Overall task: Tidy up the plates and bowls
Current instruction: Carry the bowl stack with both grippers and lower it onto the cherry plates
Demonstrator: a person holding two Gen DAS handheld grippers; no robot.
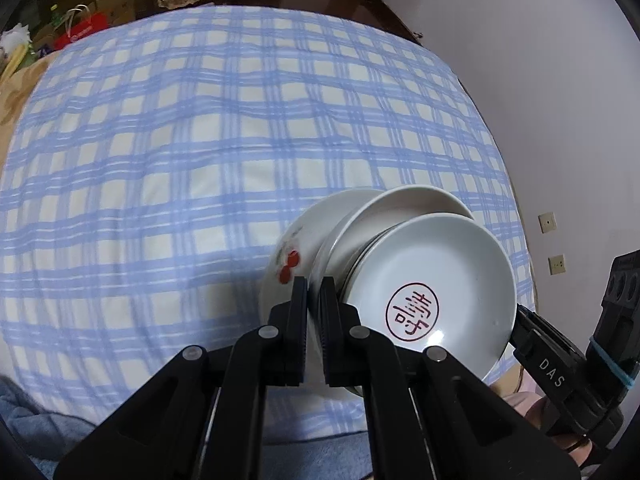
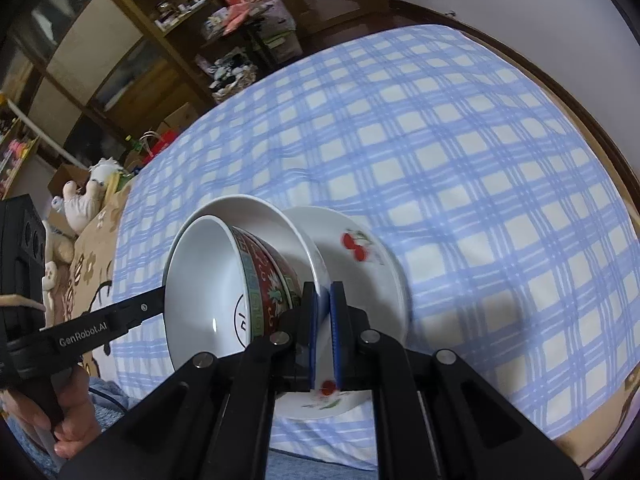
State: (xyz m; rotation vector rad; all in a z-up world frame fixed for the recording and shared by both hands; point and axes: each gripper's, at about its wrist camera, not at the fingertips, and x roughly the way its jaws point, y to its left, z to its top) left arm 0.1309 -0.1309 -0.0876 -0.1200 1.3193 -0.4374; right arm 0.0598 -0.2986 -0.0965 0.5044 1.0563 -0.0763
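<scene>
A stack of dishes is held between both grippers above the blue checked cloth (image 1: 160, 160). At the bottom is a white plate with red cherries (image 1: 286, 256), also in the right wrist view (image 2: 360, 248). On it sits a white dish (image 1: 400, 204), then a red patterned bowl (image 2: 272, 276), then a white bowl with a red seal mark (image 1: 432, 280). My left gripper (image 1: 314, 292) is shut on the cherry plate's rim. My right gripper (image 2: 322, 300) is shut on the opposite rim of the same plate. The stack looks tilted in both views.
The cloth covers a table with a dark wooden edge (image 2: 560, 92). A white wall (image 1: 540, 80) is to the right. Shelves with clutter (image 2: 224, 40), bags and a plush toy (image 2: 84, 200) stand beyond the far left side.
</scene>
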